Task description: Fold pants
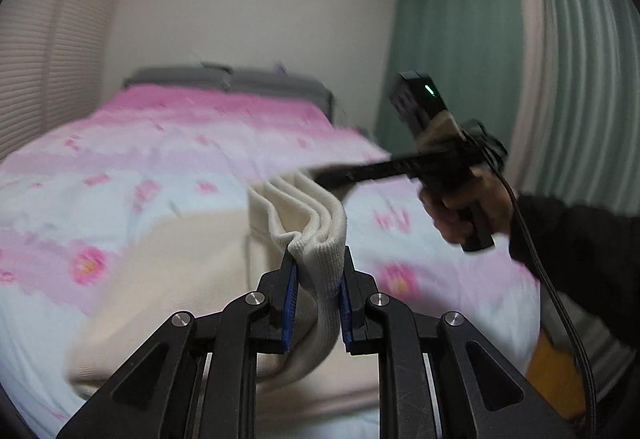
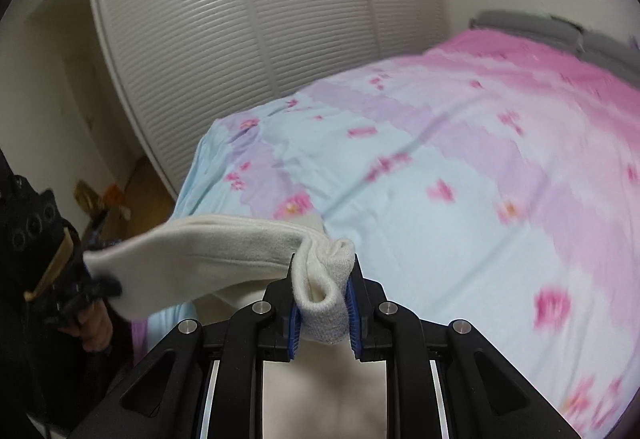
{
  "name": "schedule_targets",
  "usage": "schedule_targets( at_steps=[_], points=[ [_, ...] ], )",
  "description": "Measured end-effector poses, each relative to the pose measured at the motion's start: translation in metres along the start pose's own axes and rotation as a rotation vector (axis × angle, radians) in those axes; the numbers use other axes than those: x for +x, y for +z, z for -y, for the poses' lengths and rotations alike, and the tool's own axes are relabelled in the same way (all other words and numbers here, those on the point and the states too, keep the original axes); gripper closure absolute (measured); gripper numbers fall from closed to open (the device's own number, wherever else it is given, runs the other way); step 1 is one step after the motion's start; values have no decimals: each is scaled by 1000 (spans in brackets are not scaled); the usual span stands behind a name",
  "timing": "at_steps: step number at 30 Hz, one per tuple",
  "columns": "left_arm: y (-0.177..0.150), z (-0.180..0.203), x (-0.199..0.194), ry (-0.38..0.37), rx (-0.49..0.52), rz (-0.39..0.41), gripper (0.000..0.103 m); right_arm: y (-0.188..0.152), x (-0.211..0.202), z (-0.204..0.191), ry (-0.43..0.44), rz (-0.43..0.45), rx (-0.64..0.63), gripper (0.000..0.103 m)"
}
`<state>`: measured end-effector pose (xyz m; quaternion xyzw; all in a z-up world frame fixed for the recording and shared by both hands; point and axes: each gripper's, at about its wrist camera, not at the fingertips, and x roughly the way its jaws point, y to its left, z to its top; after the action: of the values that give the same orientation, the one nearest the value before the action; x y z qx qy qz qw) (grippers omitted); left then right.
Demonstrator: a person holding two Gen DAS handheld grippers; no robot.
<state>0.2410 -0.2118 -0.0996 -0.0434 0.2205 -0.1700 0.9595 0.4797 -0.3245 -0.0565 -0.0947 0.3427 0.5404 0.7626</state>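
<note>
Cream knit pants (image 1: 168,279) hang over the bed, held up at one ribbed edge between both grippers. My left gripper (image 1: 318,271) is shut on a bunched ribbed end of the pants. My right gripper (image 2: 324,287) is shut on the other bunched ribbed end (image 2: 320,279). The edge stretches taut between them (image 2: 208,239). In the left wrist view the right gripper (image 1: 332,175) reaches in from the right, held by a hand. In the right wrist view the left gripper (image 2: 100,279) shows at the left edge.
A bed with a pink, blue and white flowered cover (image 1: 180,143) (image 2: 460,167) fills the middle. Grey pillows (image 1: 224,79) lie at its head. White slatted closet doors (image 2: 248,19) stand on the left, green curtains (image 1: 460,39) on the right. A yellow object (image 1: 556,379) sits low right.
</note>
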Motion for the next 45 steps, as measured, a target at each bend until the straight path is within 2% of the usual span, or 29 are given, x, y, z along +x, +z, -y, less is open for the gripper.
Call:
schedule_targets(
  at_steps=[3,6,9,12,15,16,18,19,21,26,28,32,36,37,38,39,40,42,45],
  points=[
    [-26,20,30,-26,52,-102,84,-46,5,25,1,-9,65,80],
    [-47,25,48,-21,84,-169,84,-86,23,43,-40,-35,125,76],
    [-60,24,64,-28,73,-248,83,-117,36,59,-79,-24,208,59],
    [-53,18,65,-39,64,-246,83,-133,24,70,-98,75,309,56],
    [-45,14,59,-65,42,-250,75,-138,1,68,-94,178,394,49],
    [-43,13,55,-72,38,-247,70,-138,-6,63,-86,204,409,38],
    [-40,9,46,-84,35,-227,60,-135,-16,48,-87,236,434,22],
    [-37,7,39,-82,37,-210,53,-135,-18,39,-81,252,455,19],
    [-32,4,28,-79,39,-189,49,-139,-18,26,-63,255,513,19],
    [-23,-17,12,-60,22,-182,47,-162,4,10,-26,231,791,19],
    [-17,-35,13,-33,14,-182,46,-166,13,2,-44,215,837,19],
    [-10,-75,12,37,-28,-189,45,-166,33,-15,-72,196,849,19],
    [-9,-108,10,87,-96,-210,45,-164,56,-11,-49,190,893,19],
    [-9,-112,8,95,-105,-211,45,-163,60,-9,-54,192,897,23],
    [-9,-116,6,101,-113,-211,45,-160,64,-6,-62,196,899,31],
    [-9,-119,5,104,-118,-209,45,-157,65,-5,-66,191,894,75],
    [-8,-121,4,103,-121,-207,45,-153,70,-1,-45,160,892,90],
    [-7,-121,0,91,-123,-201,45,-146,68,1,-58,148,893,90],
    [-6,-115,-2,74,-113,-187,42,-121,48,-10,-86,188,774,90]
  ],
)
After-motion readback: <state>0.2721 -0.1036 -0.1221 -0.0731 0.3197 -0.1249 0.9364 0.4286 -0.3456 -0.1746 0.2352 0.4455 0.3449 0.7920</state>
